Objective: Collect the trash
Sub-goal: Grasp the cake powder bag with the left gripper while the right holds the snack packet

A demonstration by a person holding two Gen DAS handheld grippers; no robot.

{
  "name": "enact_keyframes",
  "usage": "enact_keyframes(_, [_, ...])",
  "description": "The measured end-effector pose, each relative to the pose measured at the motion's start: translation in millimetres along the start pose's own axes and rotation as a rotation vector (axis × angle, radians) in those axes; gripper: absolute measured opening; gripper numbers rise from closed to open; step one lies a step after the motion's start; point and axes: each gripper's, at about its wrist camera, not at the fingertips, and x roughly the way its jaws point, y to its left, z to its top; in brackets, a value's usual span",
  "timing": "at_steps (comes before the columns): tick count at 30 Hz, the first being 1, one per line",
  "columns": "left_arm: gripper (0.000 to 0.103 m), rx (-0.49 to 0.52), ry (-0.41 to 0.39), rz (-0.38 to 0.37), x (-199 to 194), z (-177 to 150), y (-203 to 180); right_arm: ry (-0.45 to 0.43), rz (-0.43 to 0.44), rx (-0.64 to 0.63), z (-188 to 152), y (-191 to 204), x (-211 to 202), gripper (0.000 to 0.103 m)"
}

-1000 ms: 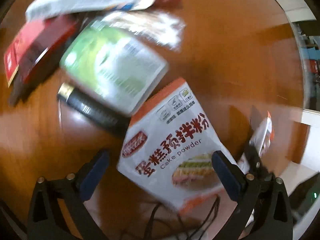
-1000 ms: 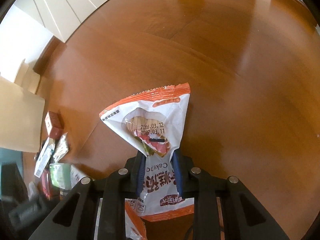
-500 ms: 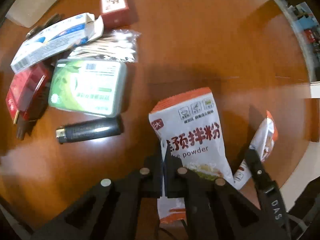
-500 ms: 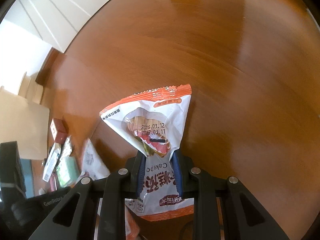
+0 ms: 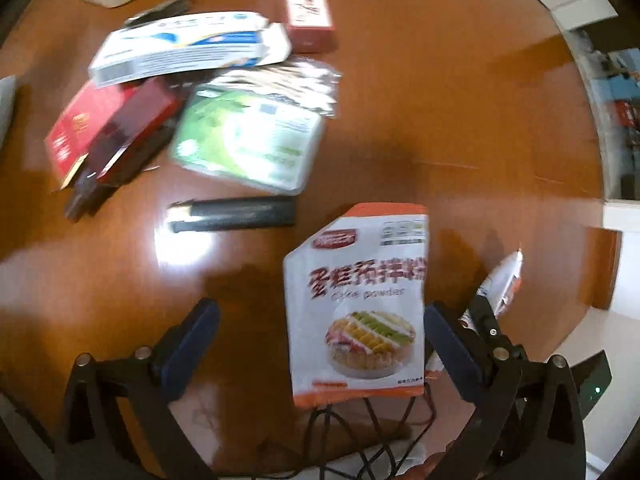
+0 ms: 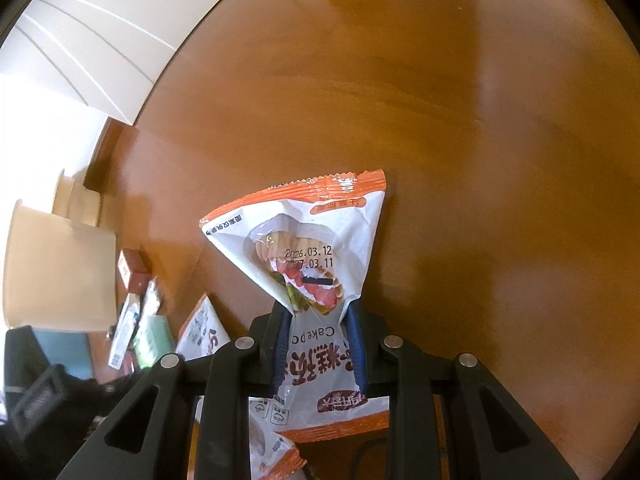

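Where table spreads, pinched packet.

White-orange cake powder bag flat, lower middle of frame; second bag upright, pinched, crumpled, centre frame.

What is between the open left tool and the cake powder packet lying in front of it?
Nothing visible. The orange-and-white cake powder packet lies on the brown wooden table, already between the spread fingers of the left tool. The black lighter lies beyond, off the approach path.

left gripper spread, right gripper — clamped
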Motion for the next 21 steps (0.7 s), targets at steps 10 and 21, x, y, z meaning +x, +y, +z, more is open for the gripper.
enact_keyframes(10, [0.103,-0.146,0.103,-0.049,66.0,2.2,35.8,0.057,0.071,-0.011,-20.3,8.2,5.0,0.027])
enact_keyframes(21, [0.103,0.025,0.156,-0.033,99.9,-1.7,2.1,0.105,0.448,0.278,-42.1,-20.5,16.9,0.027])
